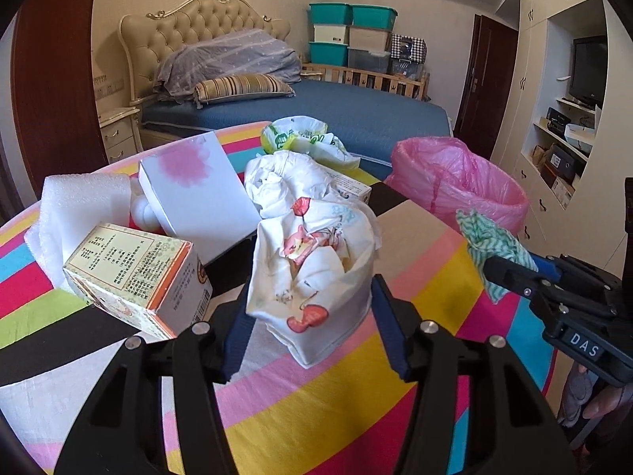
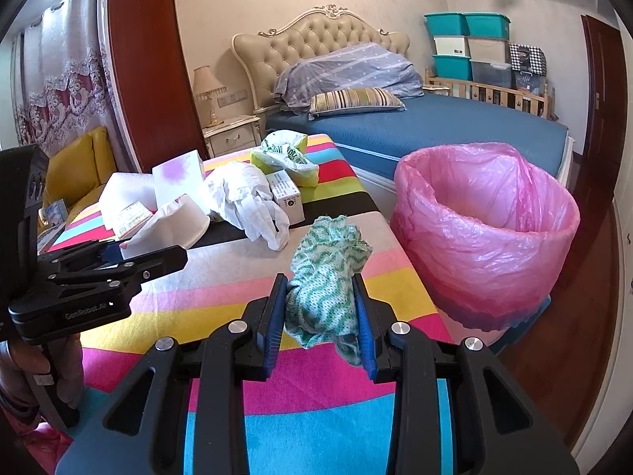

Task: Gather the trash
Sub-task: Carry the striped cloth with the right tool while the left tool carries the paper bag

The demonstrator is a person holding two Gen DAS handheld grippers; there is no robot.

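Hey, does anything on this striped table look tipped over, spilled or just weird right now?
Nothing spilled. The white box with the pink flower print sits tilted, propped on the white foam sheet rather than lying flat. The orange-edged printed carton also lies askew. Otherwise it is loose trash; each claw already holds a piece.

White letters "DAS" stand on the body of the right gripper. "GenRobot.AI" is printed on the left gripper. The carton carries printed columns and a barcode, too small to read.
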